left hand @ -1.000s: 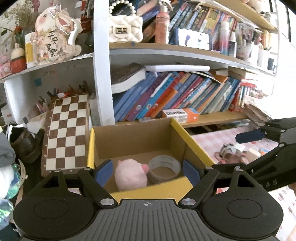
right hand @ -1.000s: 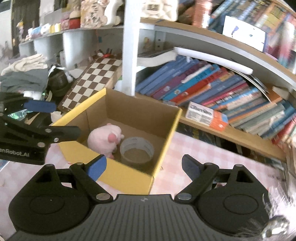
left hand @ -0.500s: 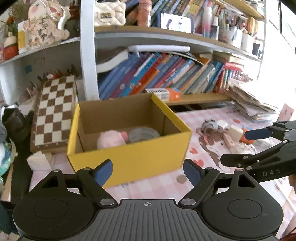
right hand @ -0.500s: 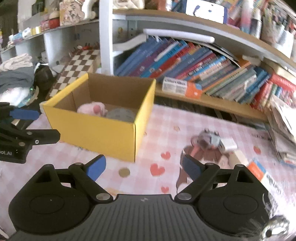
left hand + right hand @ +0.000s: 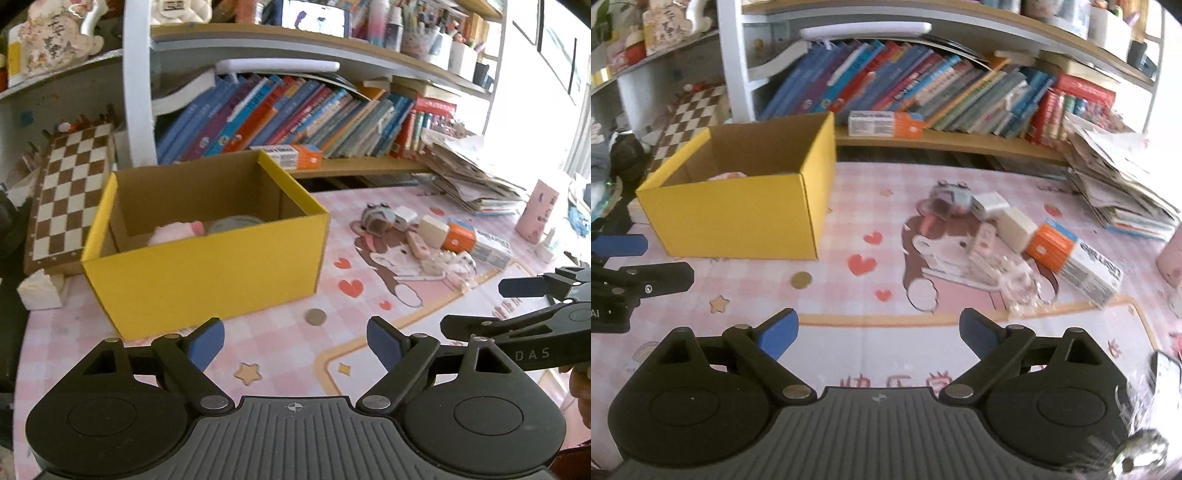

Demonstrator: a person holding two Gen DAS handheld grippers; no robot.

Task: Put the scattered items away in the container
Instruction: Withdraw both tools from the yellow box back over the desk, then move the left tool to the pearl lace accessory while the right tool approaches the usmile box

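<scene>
In the left wrist view, the left gripper [image 5: 295, 341] hangs above the pink checked surface [image 5: 280, 354], its blue-padded fingers [image 5: 205, 341] spread wide with nothing between them. Just beyond them stands the yellow cardboard box [image 5: 207, 273], open at the top, with a pink plush toy [image 5: 173, 233] and a grey tape roll [image 5: 236, 223] lying inside. A coin [image 5: 315, 316] lies on the surface near the box's front right corner. To the right of the box, well apart from it, is the scatter: a grey plush [image 5: 376, 220], a white cube [image 5: 433, 230] and an orange-and-white carton [image 5: 476, 242]. The right gripper [image 5: 532, 317] enters from the right edge.

In the right wrist view, the right gripper [image 5: 879, 330] also has its fingers [image 5: 977, 332] held apart and empty. The yellow box [image 5: 738, 216] sits left of centre; the grey plush [image 5: 951, 197], white cube [image 5: 1015, 229], orange-and-white carton [image 5: 1071, 256] and a crumpled clear wrapper [image 5: 1021, 284] lie to its right. The left gripper [image 5: 620, 266] shows at the left edge of that view.
</scene>
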